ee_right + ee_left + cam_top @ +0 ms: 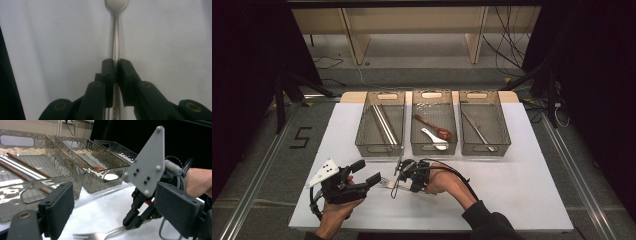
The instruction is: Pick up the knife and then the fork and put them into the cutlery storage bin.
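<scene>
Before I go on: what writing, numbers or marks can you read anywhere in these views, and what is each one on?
"5": a large black figure laid out on the grey floor left of the white table.
Unreadable: small stamped marks on the handle of the silver metal fork, below the shut pads of the right gripper; too blurred.
No writing can be made out on the three clear plastic bins or the left gripper.

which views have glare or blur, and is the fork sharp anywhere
High view: dark surroundings, the white table evenly lit, detail soft. Left gripper view: glare ripples on the clear bins, its own near jaws blurred. Right gripper view: the fork handle fairly sharp at the jaws, its head cropped at the top.
</scene>
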The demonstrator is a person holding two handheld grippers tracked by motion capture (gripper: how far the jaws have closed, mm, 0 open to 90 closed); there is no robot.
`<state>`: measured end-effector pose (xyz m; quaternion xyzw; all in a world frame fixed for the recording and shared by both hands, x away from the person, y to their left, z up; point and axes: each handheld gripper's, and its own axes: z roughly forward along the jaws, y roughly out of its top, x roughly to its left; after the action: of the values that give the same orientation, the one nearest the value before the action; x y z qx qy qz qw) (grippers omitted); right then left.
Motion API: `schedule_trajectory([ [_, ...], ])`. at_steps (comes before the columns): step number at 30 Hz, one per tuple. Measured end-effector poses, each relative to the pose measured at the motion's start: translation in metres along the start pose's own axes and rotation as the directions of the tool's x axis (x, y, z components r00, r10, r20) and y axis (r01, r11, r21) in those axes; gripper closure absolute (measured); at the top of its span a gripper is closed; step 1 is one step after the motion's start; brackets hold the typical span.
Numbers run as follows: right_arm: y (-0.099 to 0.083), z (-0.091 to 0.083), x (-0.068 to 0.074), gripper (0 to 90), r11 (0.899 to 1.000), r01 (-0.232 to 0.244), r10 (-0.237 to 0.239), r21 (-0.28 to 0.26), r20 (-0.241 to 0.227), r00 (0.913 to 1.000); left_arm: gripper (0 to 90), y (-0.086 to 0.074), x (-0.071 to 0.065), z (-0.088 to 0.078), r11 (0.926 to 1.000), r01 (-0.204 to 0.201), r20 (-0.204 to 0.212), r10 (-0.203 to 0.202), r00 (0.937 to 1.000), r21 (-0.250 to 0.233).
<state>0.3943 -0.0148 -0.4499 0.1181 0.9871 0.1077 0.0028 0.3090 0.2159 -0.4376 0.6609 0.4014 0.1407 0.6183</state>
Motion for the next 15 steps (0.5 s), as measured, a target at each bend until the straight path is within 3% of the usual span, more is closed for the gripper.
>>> schedule_trajectory([
  [7, -0.007, -0.006, -0.006, 83.4, 0.999, -0.028, 0.028, -0.016, -0.010, 0.9996, 15.9, 0.000, 0.000, 0.000, 1.0000, 0.001, 0.000, -0.001, 1.0000, 0.001],
  [15, -0.018, -0.027, -0.015, 83.4, 0.994, -0.063, 0.062, -0.093, -0.014, 0.9980, 15.9, 0.000, 0.000, 0.000, 1.0000, 0.001, 0.000, -0.001, 1.0000, 0.001],
])
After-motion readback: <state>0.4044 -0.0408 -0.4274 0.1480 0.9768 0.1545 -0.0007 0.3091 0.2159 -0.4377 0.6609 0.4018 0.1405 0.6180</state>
